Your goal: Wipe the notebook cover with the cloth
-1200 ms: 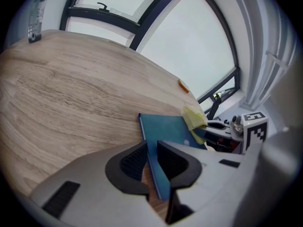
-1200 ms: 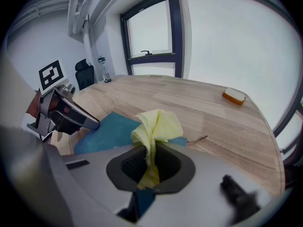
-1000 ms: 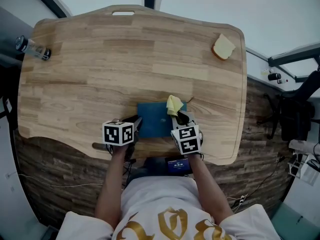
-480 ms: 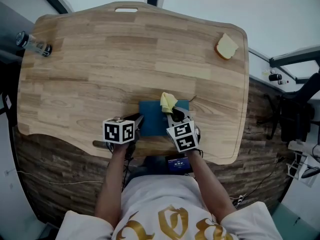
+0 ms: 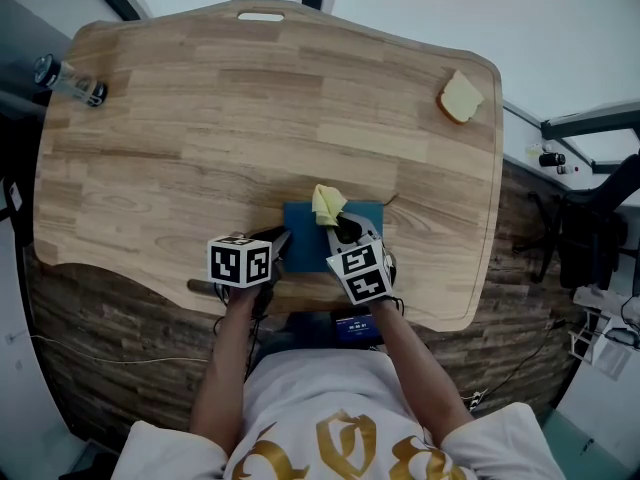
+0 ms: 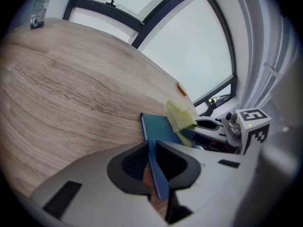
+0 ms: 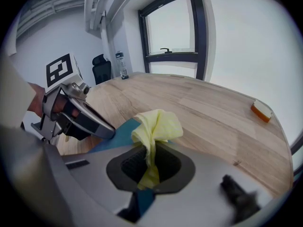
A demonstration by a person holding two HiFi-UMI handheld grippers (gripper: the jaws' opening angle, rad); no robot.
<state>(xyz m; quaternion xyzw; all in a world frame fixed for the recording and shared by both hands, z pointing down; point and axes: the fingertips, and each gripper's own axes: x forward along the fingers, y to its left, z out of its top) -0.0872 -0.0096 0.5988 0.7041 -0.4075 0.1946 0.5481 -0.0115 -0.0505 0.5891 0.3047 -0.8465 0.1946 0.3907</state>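
Wooden worktop [image 5: 200, 118]: broad bare surface toward top of frame. Blue notebook [image 5: 305, 233] lies flat at lower centre, near the front edge. Yellow cloth [image 5: 326, 204] is bunched at its far edge, pinched in the right gripper [image 5: 345, 230]. Left gripper [image 5: 280, 241] is clamped on the notebook's left edge.

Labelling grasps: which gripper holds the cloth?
The right gripper, jaws shut on the yellow cloth; the left gripper instead clamps the blue notebook by its edge.

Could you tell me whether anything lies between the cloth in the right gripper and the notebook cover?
Nothing visible does. The right gripper holds the yellow cloth directly over the bare cover of the blue notebook; the left gripper clamps the notebook's edge, off to one side.
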